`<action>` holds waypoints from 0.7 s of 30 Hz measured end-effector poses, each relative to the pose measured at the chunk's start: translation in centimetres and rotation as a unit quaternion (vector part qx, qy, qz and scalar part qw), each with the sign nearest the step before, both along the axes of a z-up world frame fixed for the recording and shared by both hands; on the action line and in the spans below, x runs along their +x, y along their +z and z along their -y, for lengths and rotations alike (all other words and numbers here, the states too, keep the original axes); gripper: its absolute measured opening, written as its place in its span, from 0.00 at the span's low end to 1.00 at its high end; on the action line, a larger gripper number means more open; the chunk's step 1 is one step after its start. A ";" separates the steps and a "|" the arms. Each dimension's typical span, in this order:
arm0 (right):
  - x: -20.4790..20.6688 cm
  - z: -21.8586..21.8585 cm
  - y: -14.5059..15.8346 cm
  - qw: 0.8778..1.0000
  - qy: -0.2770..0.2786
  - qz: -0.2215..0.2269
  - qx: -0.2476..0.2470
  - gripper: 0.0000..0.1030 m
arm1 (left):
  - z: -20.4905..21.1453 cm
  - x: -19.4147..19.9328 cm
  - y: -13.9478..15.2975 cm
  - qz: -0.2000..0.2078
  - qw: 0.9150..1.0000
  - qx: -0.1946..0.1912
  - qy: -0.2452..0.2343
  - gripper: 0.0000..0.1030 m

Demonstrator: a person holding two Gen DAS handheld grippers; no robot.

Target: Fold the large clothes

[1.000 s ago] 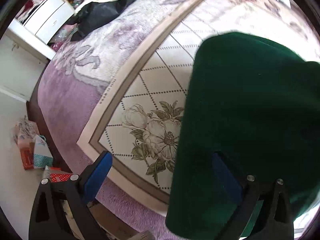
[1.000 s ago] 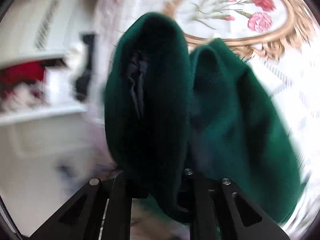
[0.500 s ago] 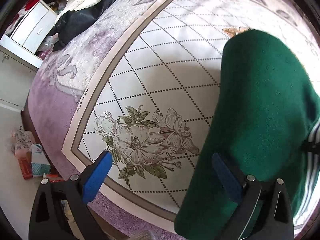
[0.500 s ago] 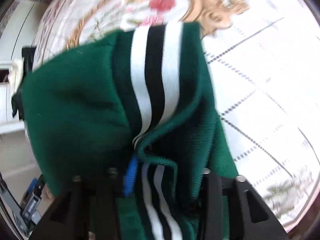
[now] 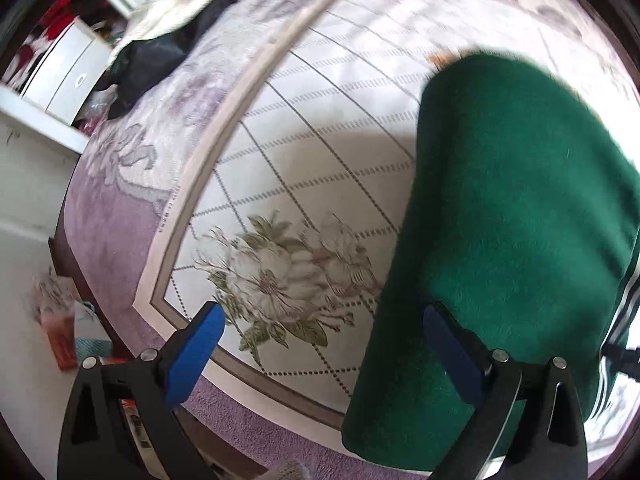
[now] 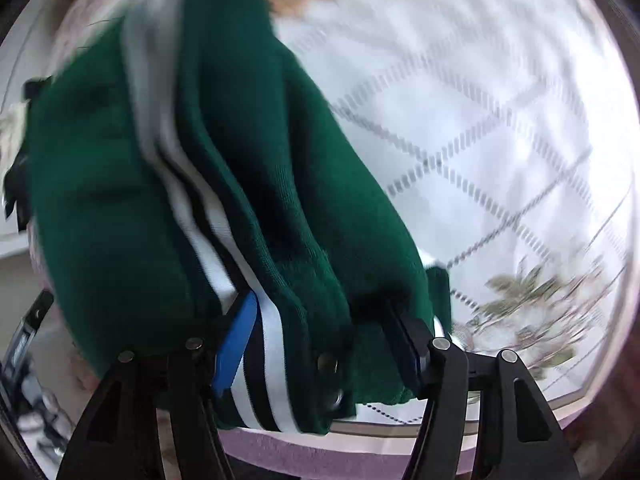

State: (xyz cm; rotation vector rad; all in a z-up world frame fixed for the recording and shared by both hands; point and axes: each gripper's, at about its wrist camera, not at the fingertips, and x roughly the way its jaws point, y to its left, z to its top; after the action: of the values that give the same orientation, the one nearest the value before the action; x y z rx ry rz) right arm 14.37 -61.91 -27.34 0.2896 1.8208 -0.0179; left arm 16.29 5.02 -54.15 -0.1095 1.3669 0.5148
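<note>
A dark green garment (image 5: 516,216) with white and black stripes lies folded in a thick bundle on the white quilted bed cover (image 5: 320,152). My left gripper (image 5: 324,344) is wide open just above the cover. Its right finger (image 5: 452,356) rests over the garment's left edge and its left finger (image 5: 196,352) hangs over the flower print. In the right wrist view the bunched garment (image 6: 120,208) and its striped band (image 6: 264,344) sit between the fingers of my right gripper (image 6: 320,344). Those jaws are opening, and the left blue pad (image 6: 236,344) stands bare beside the cloth.
A purple blanket (image 5: 120,208) lies under the quilted cover, with the bed's edge close below. A heap of black and white clothes (image 5: 168,40) lies at the far left of the bed. White drawers (image 5: 60,76) and small boxes on the floor (image 5: 72,336) are beyond it.
The right gripper swung over the bed with the green garment, turned downward, and its jaws went from shut on the cloth to spread apart. The left gripper drifted a little and stayed open.
</note>
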 end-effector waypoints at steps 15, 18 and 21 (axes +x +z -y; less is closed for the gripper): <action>9.2 -1.8 -0.1 0.996 0.014 0.080 0.022 0.90 | -0.7 7.7 -3.3 0.016 0.999 -0.024 -0.017 1.00; 8.3 -0.1 0.8 0.993 0.003 0.078 0.094 0.92 | -2.1 6.9 -2.3 0.033 0.997 -0.074 -0.014 1.00; 8.5 2.7 0.4 0.987 0.023 0.055 0.149 0.92 | -3.4 5.5 -1.8 0.052 0.989 -0.137 0.000 1.00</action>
State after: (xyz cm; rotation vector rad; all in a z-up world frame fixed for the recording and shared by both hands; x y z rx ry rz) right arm 22.86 -64.58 -26.94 0.4497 1.7169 0.3006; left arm 21.76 8.40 -55.97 -0.3559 1.3285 0.3153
